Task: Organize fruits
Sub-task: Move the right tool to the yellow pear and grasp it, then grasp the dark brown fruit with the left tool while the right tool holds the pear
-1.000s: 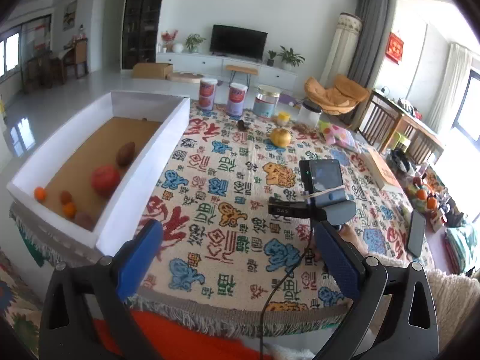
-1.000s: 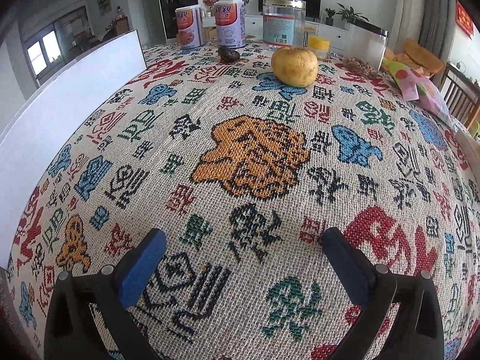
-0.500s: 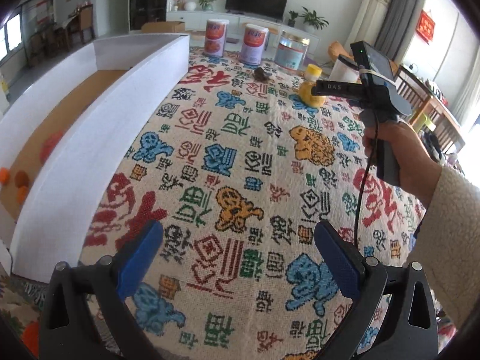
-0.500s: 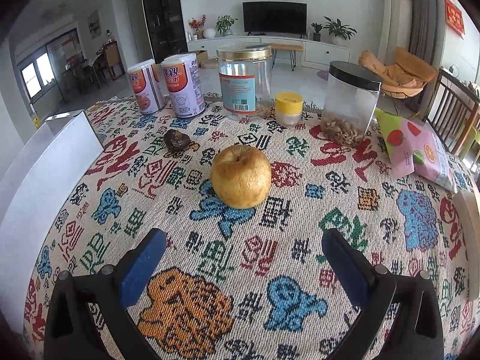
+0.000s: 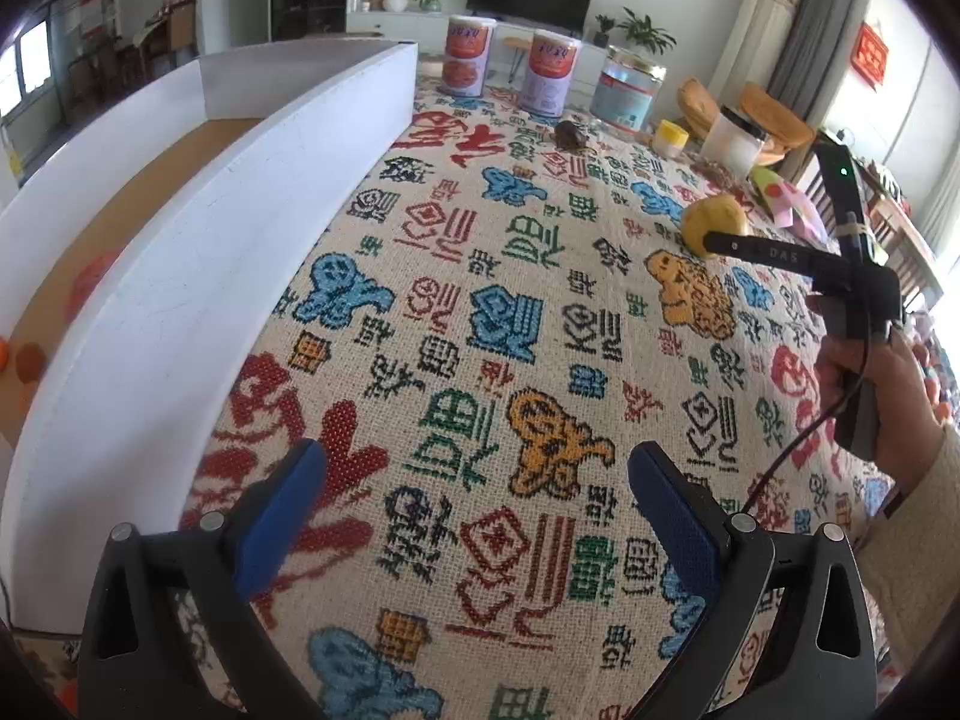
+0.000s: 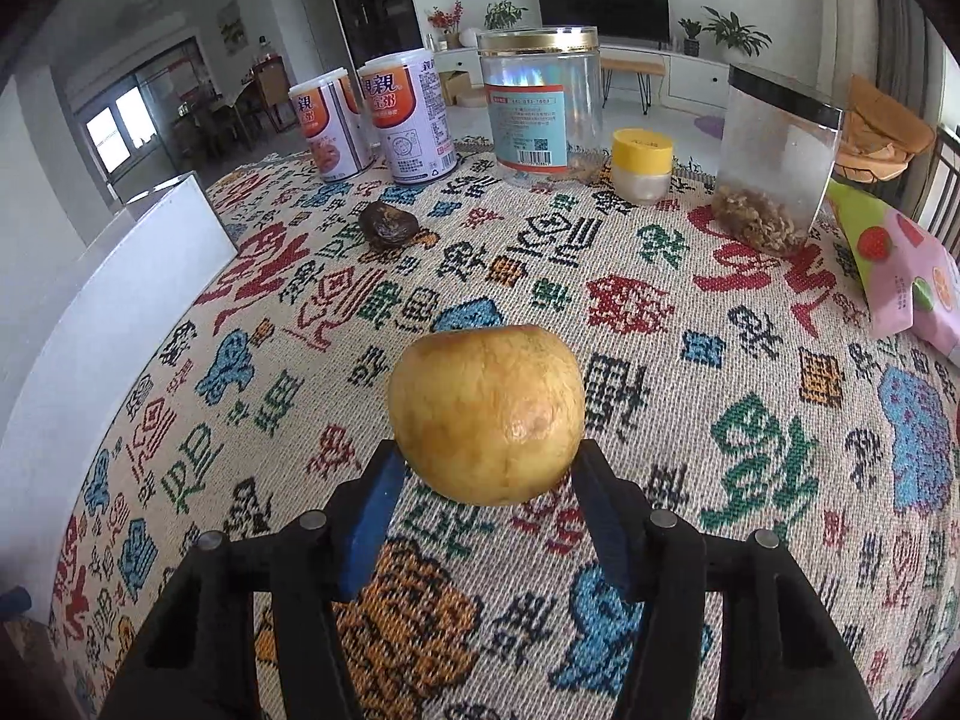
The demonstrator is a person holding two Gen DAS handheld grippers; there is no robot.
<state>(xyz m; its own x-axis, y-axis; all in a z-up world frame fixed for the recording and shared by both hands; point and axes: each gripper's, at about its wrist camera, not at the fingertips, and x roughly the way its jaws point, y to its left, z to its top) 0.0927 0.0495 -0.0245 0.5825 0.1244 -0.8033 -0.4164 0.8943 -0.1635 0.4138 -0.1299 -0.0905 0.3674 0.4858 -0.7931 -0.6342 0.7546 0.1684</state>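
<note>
Box, white-walled, far left, holding a few small orange and reddish fruits on its brown floor. Left gripper next, pads wide apart over bare patterned cloth, nothing between them. Further right, yellow fruit, roundish with no clear long axis, sitting between the blue pads of the right gripper, jaws closing on it, pads at or nearly at its sides. Small dark fruit farther off, left of that, near the cans. Likely next: lift and carry leftward, since the box lies well to the left of the held fruit. Right hand plainly nearer the fruit; left nearer the box.
</note>
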